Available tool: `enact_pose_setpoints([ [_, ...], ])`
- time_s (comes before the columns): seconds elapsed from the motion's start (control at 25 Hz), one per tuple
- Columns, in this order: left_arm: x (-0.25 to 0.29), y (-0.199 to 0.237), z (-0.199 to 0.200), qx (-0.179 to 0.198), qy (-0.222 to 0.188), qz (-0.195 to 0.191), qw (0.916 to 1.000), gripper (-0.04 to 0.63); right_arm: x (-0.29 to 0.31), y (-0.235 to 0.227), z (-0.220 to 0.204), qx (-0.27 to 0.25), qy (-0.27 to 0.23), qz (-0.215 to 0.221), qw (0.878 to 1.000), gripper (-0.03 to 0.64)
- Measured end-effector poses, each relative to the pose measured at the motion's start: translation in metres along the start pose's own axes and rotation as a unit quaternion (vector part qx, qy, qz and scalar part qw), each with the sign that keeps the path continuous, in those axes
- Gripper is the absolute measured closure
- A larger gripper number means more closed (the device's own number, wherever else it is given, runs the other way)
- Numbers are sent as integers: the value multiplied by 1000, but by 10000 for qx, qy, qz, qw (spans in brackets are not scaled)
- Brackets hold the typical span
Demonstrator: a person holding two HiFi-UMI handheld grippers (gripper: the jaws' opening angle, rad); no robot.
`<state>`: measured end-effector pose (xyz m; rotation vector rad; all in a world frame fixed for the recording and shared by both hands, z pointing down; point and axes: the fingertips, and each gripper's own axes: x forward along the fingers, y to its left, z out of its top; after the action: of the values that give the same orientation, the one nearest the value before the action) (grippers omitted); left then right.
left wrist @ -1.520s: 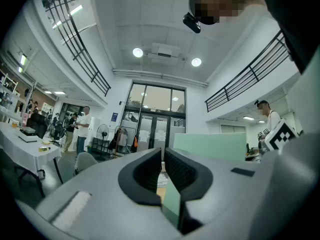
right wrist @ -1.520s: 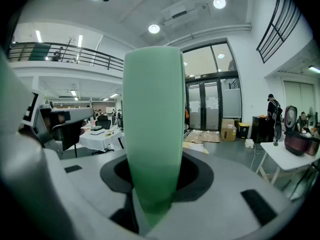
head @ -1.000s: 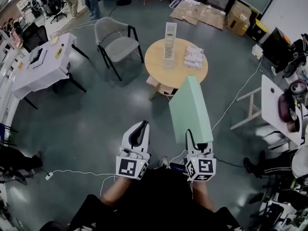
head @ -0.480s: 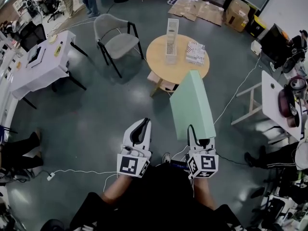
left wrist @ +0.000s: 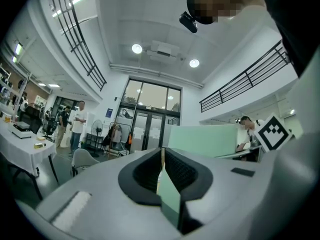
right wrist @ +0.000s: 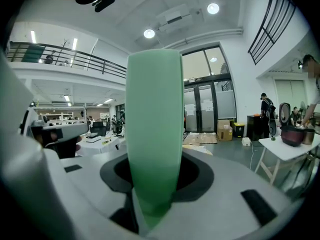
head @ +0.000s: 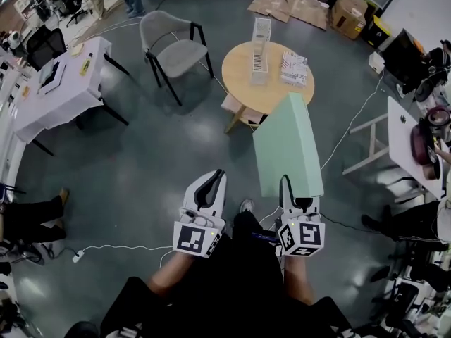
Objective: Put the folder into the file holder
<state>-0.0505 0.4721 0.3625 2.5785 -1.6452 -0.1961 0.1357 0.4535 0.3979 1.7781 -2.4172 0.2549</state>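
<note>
Folder: the green folder (head: 287,146) stands upright on its lower edge in the air, at about 1 o'clock from the person. It is not yet at the table, well apart from it.
Why upright: I judge it is carried on edge so that it can slide straight down into a slot without being turned at the end.
Right gripper: the right gripper (head: 287,192) has its jaws clenched on the bottom edge of the folder. The low grip leaves the long top part free, but that part could sway.
Left gripper: the left gripper (head: 213,180) is at 9 o'clock of the right one, its jaws pressed together with nothing in them. It seems to be kept aside, free to steady the folder.
File holder: the white file holder (head: 261,41) stands upright on the round table (head: 243,79) at 12 o'clock, with no folder in it that I can see.
Papers: a stack of papers (head: 294,69) lies at 3 o'clock of the holder, just beside it.
Chair: a grey chair (head: 176,44) stands at 9 o'clock of the table.
Stage: the carrying step, as I judge it; the insertion is not yet done.
</note>
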Motion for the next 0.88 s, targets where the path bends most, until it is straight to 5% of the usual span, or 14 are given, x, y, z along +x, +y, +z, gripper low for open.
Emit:
enact_pose_setpoints([
  [0.48, 44, 27, -9, -29, 0, -94, 10000, 572, 61, -14, 14, -25, -193, -84, 9998, 471],
  [0.88, 133, 57, -9, 41, -33, -104, 9999, 572, 146, -49, 27, 9, -156, -71, 9999, 472],
])
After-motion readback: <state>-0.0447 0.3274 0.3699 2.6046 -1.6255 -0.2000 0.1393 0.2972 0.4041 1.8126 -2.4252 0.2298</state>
